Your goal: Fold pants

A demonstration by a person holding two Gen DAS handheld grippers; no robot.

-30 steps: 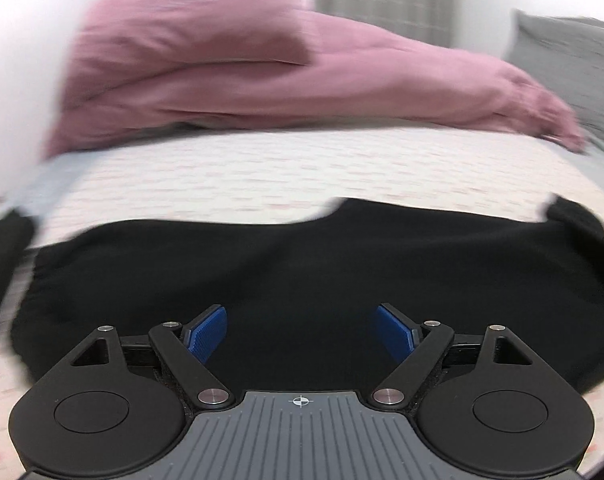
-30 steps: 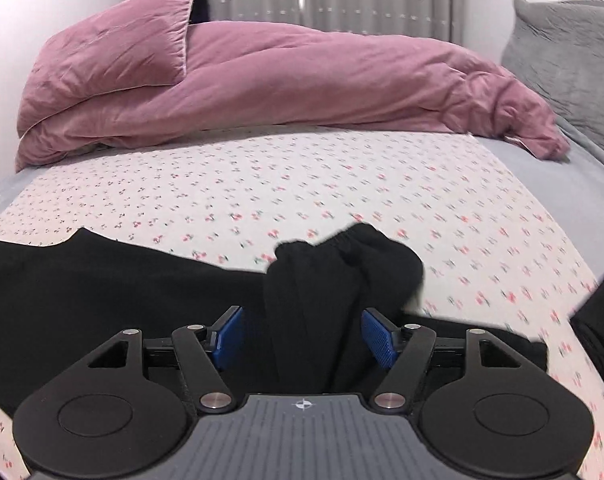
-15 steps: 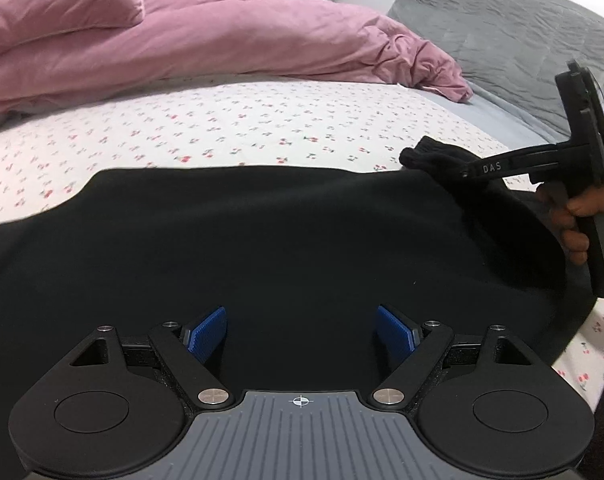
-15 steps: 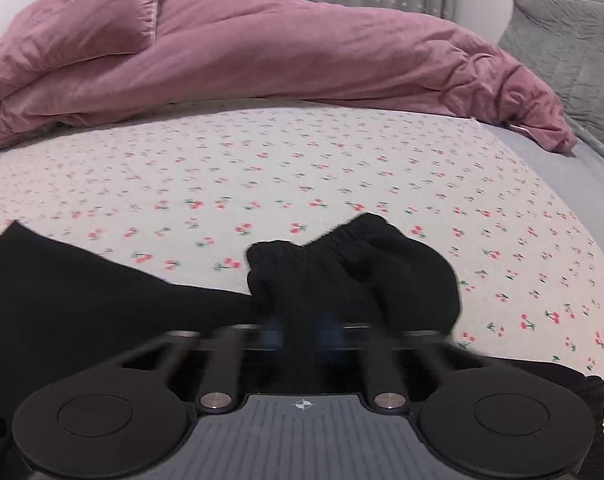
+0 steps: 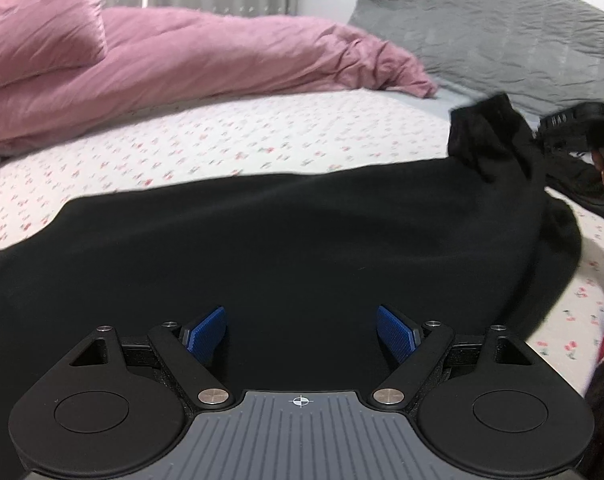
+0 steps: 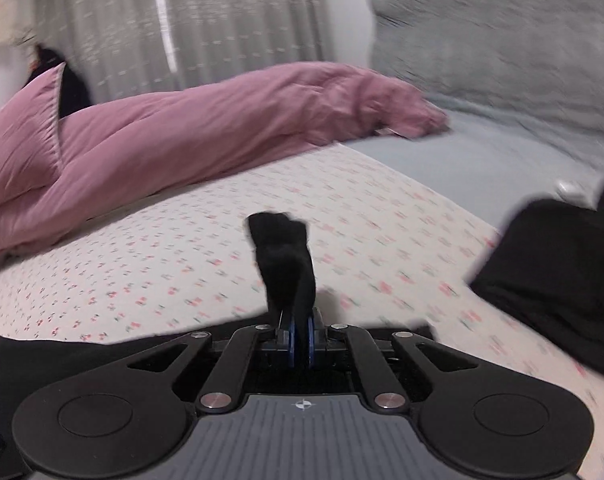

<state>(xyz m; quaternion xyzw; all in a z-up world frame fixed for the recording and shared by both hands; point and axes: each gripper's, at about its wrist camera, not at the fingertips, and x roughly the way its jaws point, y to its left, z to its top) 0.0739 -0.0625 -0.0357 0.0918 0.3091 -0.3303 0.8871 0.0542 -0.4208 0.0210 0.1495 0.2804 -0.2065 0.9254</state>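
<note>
Black pants [image 5: 293,240] lie spread across the floral bedsheet [image 5: 221,140] in the left wrist view. My left gripper [image 5: 301,334] is open, low over the middle of the pants, with blue pads apart and nothing between them. My right gripper [image 6: 299,342] is shut on a bunched end of the pants [image 6: 285,260], which sticks up between its pads and is lifted off the sheet. That gripper also shows in the left wrist view [image 5: 574,128] at the far right, holding the raised pants end [image 5: 490,136].
A pink duvet [image 5: 189,60] and pink pillow [image 5: 37,40] lie along the back of the bed. A grey pillow [image 5: 502,32] is at the back right. Another black cloth [image 6: 554,276] lies at the right in the right wrist view. Curtains [image 6: 181,28] hang behind.
My right gripper closed on the bunched pants end and lifted it off the sheet. My left gripper swung right over the pants and stayed open.
</note>
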